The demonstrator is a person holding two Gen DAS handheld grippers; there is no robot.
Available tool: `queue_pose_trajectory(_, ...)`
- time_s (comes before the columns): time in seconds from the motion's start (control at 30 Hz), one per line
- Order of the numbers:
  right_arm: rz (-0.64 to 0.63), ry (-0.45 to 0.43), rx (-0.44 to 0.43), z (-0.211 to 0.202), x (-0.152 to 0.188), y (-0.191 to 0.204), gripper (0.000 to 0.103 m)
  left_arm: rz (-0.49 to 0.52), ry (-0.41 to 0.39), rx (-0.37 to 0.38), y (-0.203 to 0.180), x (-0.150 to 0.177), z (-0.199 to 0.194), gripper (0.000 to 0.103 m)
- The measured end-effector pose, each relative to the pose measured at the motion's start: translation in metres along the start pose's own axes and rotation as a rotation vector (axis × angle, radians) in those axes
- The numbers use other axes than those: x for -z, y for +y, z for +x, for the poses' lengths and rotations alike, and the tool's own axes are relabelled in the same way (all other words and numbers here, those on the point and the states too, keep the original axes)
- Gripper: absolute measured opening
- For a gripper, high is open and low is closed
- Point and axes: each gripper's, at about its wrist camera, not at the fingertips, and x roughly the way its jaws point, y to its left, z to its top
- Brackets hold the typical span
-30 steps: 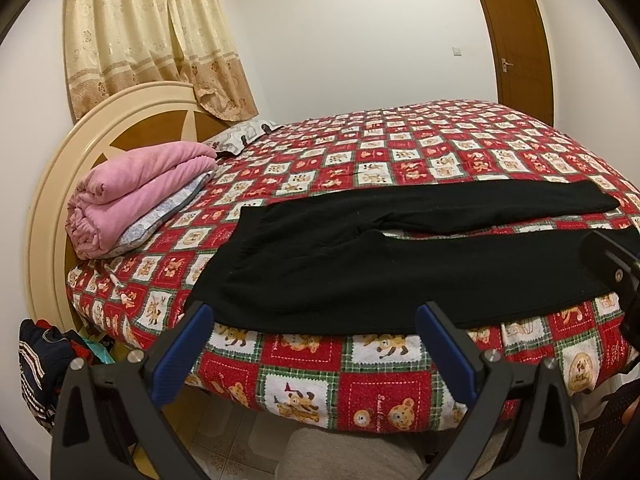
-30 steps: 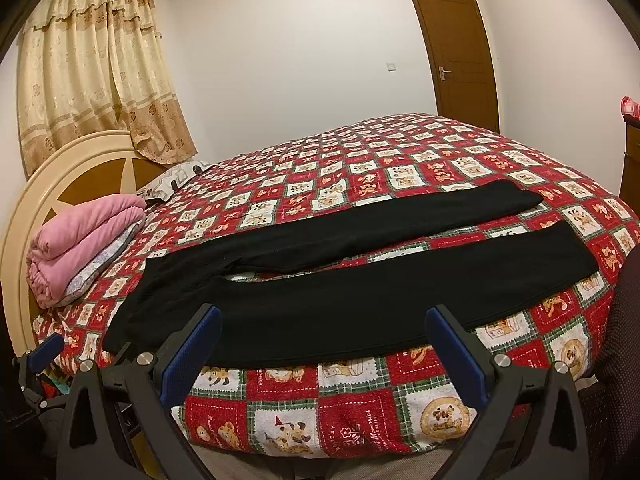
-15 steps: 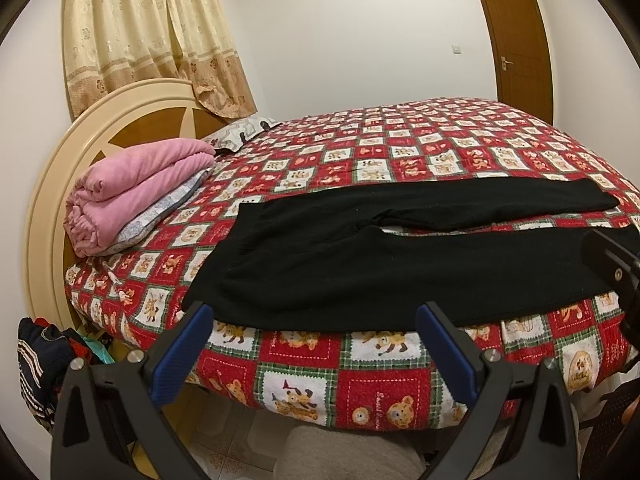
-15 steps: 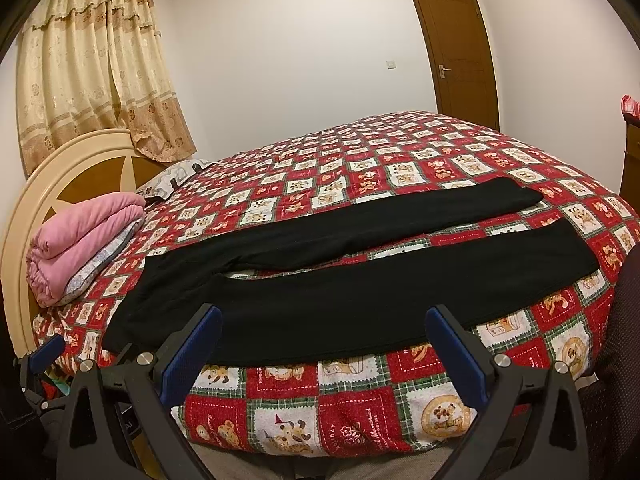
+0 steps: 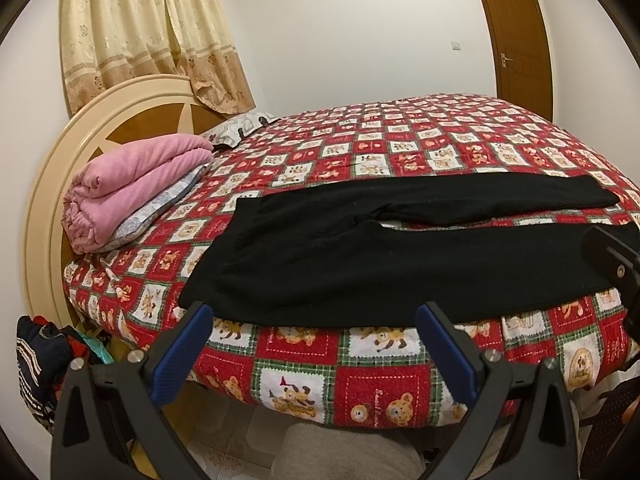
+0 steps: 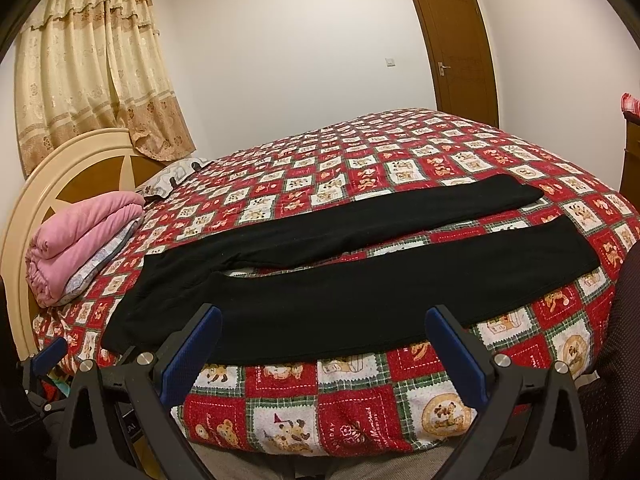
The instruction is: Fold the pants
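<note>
Left gripper [image 5: 314, 322]: in the left wrist view, jaws spread wide, nothing between the 2 blue pads [image 5: 180, 354]; it hangs off the near edge of the bed [image 5: 400, 148], just short of the cloth.
Pants [image 5: 360, 256]: black, spread flat across the near part of the quilt, waist toward the headboard [image 5: 48, 184], 2 legs running to the right with a strip of quilt showing between them.
Near leg: lies along the bed's edge, its hem partly hidden behind the other tool's black finger at the right border.
Blanket [image 5: 132, 184]: pink, folded, stacked by the headboard, apart from the waist.
Door [image 5: 516, 36]: brown, shut, on the far wall.
Right gripper [image 6: 324, 326]: in the right wrist view, jaws also wide and holding nothing, poised before the middle of the near leg.
Pants [image 6: 360, 288], this view: both legs seen in full, hems near the bed's right side, far leg slimmer and angled away.
Left gripper's pad: 1 blue tip shows at the lower left, below the waist corner.
Curtain [image 6: 88, 76]: cream, hanging behind the headboard.
</note>
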Motion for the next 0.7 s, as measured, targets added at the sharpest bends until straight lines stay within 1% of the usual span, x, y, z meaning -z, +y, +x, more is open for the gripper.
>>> queue_pose_trajectory(0.47,0.011,0.047,0.014,0.015,0.002,-0.006,0.102,-0.013,0.066,0.008,0.004,-0.004,0.019,0.103)
queue_pose_trajectory(0.6,0.015,0.072,0.027,0.026,0.005,-0.011,0.102,-0.002,0.099,0.016,0.008,-0.002,0.037,0.103)
queue_pose_trajectory(0.7,0.019,0.096,0.032,0.037,0.009,-0.017,0.102,-0.011,0.128,0.026,0.023,-0.001,0.057,0.103)
